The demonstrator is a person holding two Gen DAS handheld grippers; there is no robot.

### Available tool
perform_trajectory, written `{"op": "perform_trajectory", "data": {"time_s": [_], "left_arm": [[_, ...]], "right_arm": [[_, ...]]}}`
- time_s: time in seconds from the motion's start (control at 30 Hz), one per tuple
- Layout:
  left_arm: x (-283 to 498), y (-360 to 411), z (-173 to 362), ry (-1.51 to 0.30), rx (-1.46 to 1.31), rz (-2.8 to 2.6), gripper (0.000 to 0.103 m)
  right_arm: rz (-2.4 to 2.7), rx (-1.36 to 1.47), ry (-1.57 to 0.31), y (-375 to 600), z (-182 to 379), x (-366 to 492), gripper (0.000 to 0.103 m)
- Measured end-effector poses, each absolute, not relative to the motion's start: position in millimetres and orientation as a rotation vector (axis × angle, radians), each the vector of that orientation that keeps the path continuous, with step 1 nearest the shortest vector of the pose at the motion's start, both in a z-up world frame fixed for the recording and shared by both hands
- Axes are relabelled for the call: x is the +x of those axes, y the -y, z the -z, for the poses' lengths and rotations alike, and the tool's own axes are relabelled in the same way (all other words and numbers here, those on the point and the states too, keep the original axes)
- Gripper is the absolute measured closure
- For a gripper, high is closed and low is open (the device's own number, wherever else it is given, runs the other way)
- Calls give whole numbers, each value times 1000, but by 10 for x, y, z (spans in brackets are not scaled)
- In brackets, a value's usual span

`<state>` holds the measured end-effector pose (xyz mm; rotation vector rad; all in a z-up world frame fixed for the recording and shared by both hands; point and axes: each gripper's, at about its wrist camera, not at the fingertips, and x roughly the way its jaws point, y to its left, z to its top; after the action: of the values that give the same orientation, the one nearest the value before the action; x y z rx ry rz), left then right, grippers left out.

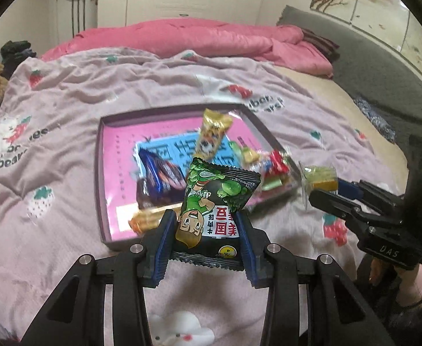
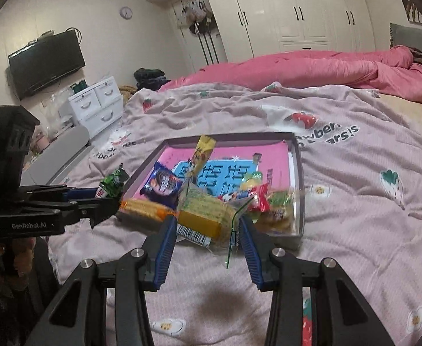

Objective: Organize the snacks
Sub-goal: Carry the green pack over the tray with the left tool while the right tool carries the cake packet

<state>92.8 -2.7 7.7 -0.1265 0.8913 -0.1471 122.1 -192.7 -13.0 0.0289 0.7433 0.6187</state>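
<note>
- Bed (image 2: 369, 230), spread with mauve strawberry-print blanket (image 1: 66, 92).
- Rumpled pink quilt (image 1: 199, 37) along far side.
- Shallow box lid (image 1: 98, 173) flat on blanket, mid-bed.
- Bare tan sheet (image 1: 326, 92) near headboard.

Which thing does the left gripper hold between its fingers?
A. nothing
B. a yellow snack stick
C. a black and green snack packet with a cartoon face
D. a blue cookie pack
C: in the left wrist view the left gripper pinches the black and green snack packet above the box.
</note>
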Motion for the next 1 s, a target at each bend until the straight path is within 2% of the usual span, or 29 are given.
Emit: {"op": "perform_trajectory", "data": {"time_s": [0.47, 1.0], "left_arm": [[1195, 43, -154, -845, -129, 111, 60], [1571, 66, 174, -900, -143, 82, 60]], "right_arm": [[-608, 56, -686, 1987, 47, 1489, 59], [-604, 14, -750, 1881, 265, 1704, 59]]}}
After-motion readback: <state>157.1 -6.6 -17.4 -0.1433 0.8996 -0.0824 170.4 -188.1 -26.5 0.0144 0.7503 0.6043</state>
